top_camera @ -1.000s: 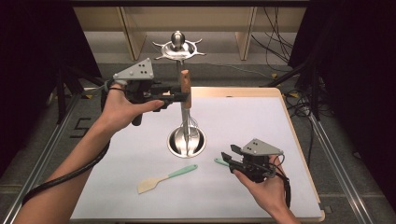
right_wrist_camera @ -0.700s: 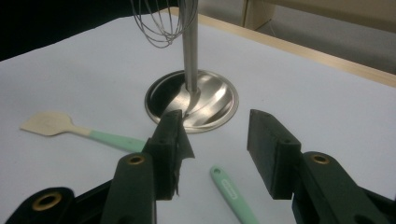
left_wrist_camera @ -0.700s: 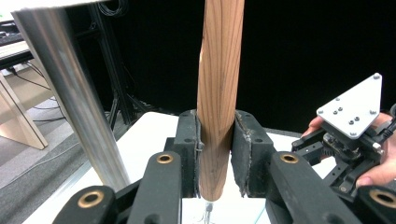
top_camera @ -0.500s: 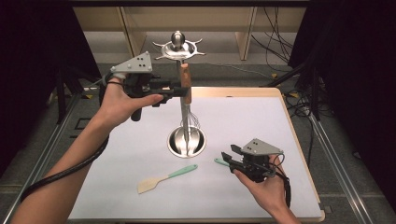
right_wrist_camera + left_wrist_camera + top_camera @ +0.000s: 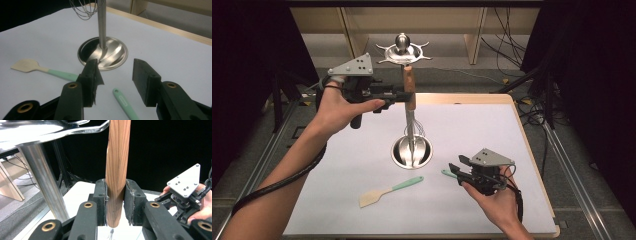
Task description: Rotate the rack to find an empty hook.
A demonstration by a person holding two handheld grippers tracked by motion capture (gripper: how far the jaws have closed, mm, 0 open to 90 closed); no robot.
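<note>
The left gripper (image 5: pixel 404 93) is clenched on the wooden handle (image 5: pixel 117 170) of a whisk (image 5: pixel 411 107), its two black jaws pressing the handle from either side near its lower end, as the left gripper view shows close up. The whisk hangs upright, handle on top and wire loops (image 5: pixel 86 8) below, raised above the table beside the pole (image 5: pixel 101 23) of a steel stand. The pole rises from a round base (image 5: pixel 412 151) near the middle of the white table (image 5: pixel 337 165), and a star-shaped crown of hooks (image 5: pixel 403 50) sits at its top, just above and behind the handle's upper end. So the whisk's long axis runs straight up and down, parallel to the pole, and the hooks lie upward from the held whisk; hanging it, by my judgement, depends on lifting the handle's top to one of those prongs, and the left hand is the nearer one. The handle is reddish-brown wood with visible grain, the wires thin and silvery. The right gripper (image 5: pixel 460 169) rests low near the table's front right with its jaws released and nothing between them. A mint-green handle (image 5: pixel 125 103) lies on the table under the gap, and a spatula (image 5: pixel 389 191) with a pale blade lies to the left.
</note>
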